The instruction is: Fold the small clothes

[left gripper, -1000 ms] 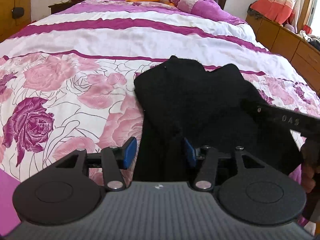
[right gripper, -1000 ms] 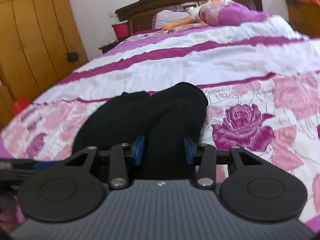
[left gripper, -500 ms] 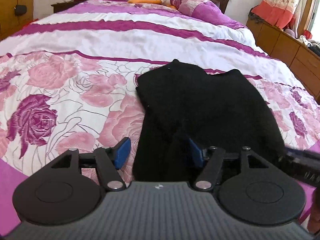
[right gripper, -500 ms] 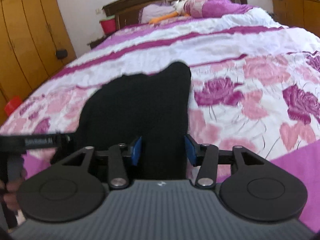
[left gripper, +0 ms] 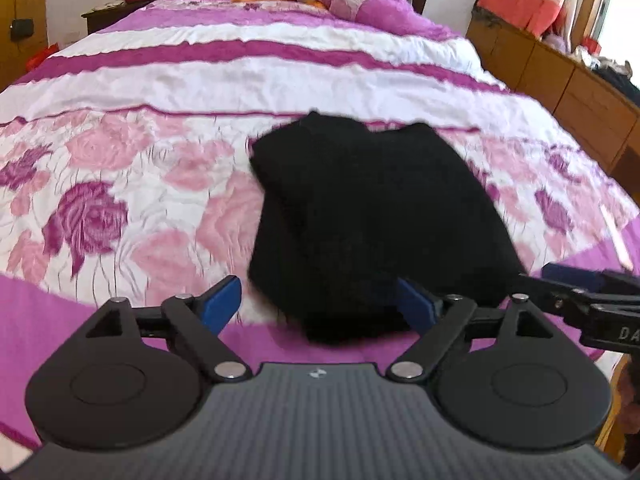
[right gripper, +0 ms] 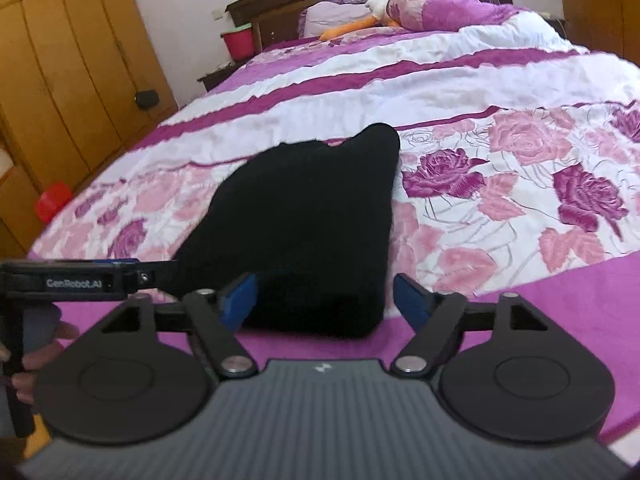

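A folded black garment [left gripper: 372, 216] lies on the flowered bedspread near the foot of the bed; it also shows in the right wrist view [right gripper: 304, 232]. My left gripper [left gripper: 320, 304] is open and empty, its blue pads spread just before the garment's near edge. My right gripper [right gripper: 324, 300] is open and empty too, straddling the near edge without touching it. Each gripper shows in the other's view, the right one at the right edge [left gripper: 588, 308], the left one at the left edge [right gripper: 80, 280].
The bed [right gripper: 500, 80] has pillows and a plush duck [right gripper: 384, 4] at the headboard. A bedside stand with a red bucket [right gripper: 238, 42] and yellow wardrobes [right gripper: 60, 60] are on its left side. A wooden dresser [left gripper: 560, 76] runs along its right side.
Both grippers have drawn back toward the foot of the bed and opened wider. The garment now lies free in front of them.
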`<state>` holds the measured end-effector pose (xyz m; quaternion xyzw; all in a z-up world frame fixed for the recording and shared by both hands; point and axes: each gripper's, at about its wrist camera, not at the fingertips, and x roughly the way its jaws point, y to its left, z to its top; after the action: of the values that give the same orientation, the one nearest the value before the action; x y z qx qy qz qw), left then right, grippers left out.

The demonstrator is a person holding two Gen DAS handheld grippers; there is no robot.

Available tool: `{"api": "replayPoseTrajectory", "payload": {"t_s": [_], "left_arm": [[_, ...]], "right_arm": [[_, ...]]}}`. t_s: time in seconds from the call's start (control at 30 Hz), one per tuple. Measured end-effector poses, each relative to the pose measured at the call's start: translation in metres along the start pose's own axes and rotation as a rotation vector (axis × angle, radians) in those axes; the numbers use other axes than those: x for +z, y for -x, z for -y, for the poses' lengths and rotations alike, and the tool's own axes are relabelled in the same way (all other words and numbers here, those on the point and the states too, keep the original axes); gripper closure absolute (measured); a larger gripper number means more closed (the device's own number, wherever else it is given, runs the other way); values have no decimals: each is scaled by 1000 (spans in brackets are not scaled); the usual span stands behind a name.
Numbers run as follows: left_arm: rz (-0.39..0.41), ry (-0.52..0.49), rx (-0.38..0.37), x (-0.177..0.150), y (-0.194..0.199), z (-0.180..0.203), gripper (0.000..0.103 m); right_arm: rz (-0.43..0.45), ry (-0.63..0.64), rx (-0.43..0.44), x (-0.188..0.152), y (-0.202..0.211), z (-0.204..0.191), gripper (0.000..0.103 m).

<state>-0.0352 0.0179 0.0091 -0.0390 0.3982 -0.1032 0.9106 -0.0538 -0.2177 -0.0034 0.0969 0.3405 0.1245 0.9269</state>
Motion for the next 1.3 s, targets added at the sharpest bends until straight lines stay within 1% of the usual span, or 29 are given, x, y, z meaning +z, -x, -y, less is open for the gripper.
{"api": "replayPoseTrajectory", "payload": {"t_s": [0.07, 0.13, 0.2, 0.3, 0.37, 0.4, 0.53, 0.77, 1.3], "left_arm": [[-13, -6, 28, -10, -4, 5, 11], [-15, -3, 74, -19, -11, 8, 9], [-40, -2, 123, -25, -21, 10, 8], [-81, 12, 158, -31, -35, 8, 8], [-82, 7, 174, -34, -40, 9, 7], [-79, -2, 182, -35, -42, 10, 4], [-83, -33, 205, -36, -49, 16, 0], [-84, -44, 220, -38, -53, 19, 0], [-89, -54, 229, -39, -57, 19, 0]], "right_arm": [[-17, 17, -32, -8, 2, -2, 25], [-33, 36, -79, -18, -1, -4, 25], [-54, 69, -133, -28, -9, -5, 25], [-79, 107, -200, -40, -22, -7, 25], [-88, 112, -220, -45, -28, -6, 25], [-92, 103, -222, -46, -31, -5, 25], [-98, 67, -222, -49, -38, 0, 22], [-96, 16, -203, -50, -40, 5, 20], [-91, 2, -198, -51, -44, 7, 18]]}}
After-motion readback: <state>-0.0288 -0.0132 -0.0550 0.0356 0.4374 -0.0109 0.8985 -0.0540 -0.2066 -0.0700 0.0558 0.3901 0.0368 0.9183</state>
